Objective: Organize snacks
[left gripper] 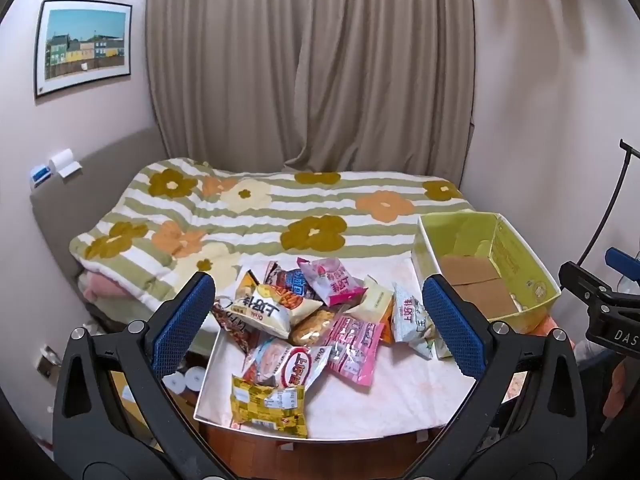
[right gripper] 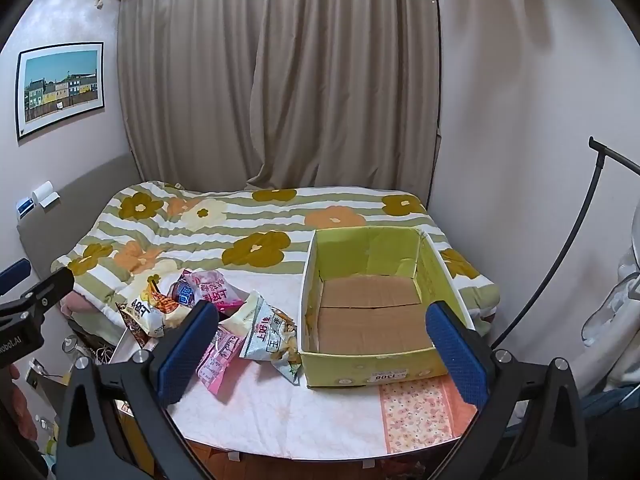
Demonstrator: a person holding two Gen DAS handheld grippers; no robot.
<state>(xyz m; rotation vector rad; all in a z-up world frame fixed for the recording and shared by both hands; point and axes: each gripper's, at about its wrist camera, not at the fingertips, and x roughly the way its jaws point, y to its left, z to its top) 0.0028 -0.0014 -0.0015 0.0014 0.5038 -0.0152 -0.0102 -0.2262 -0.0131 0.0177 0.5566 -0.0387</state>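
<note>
Nearest, both tools hang tilted down over the small table draped in a pale cloth: the left gripper, black with blue ribbed pads, has its jaws spread wide with nothing between them, and the right gripper is spread just as wide and equally empty, which reads as a ready stance before any first pick. Under the left tool lies the loose heap of crinkly snack packets, piled on one another on the table's left half, probably dumped there so they can be taken one by one; a yellow-and-black foil packet sits closest, at the near table edge, with a red-and-white shrimp-chip bag touching it just behind, then a glossy pink packet and a pale green-and-white bag lying just beside the box. On the table's right half stands the open yellow-green cardboard box, directly ahead of the right tool, its brown flaps folded flat on the floor; it looks empty in the right view, though something small may sit in a corner in the left view. Beyond the table spreads a striped quilt with large flowers, and behind that the beige curtain
</note>
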